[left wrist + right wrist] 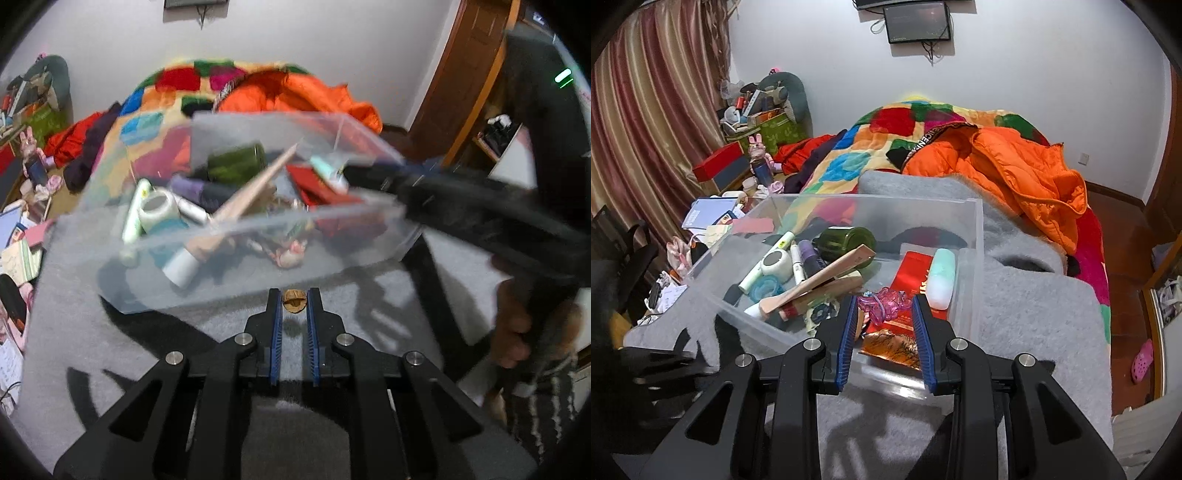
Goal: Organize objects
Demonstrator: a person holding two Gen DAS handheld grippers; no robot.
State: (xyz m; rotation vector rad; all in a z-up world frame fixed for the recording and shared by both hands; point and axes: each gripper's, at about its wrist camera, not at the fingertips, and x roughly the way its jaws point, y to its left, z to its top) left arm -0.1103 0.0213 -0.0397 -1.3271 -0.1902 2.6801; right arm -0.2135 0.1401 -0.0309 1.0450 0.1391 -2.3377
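Observation:
A clear plastic box [236, 229] [971, 236] stands on a grey blanket [92, 332] [1034, 317]. It holds a green jar [849, 240], wooden tongs [820, 284], white tubes, a mint case [942, 277] and a red packet [912, 273]. My left gripper [294, 301] is shut on a small brown walnut [294, 300] just in front of the box's near wall. My right gripper [884, 306] is over the box's near right corner, its jaws around a pink translucent hair clip [884, 301]. In the left wrist view the right gripper [461, 206] reaches over the box.
Behind the box is a bed with a colourful quilt [886, 147] and an orange jacket [1015, 173]. A cluttered side table [713, 214] with boxes and bottles stands at left. A wooden door [465, 74] is at right.

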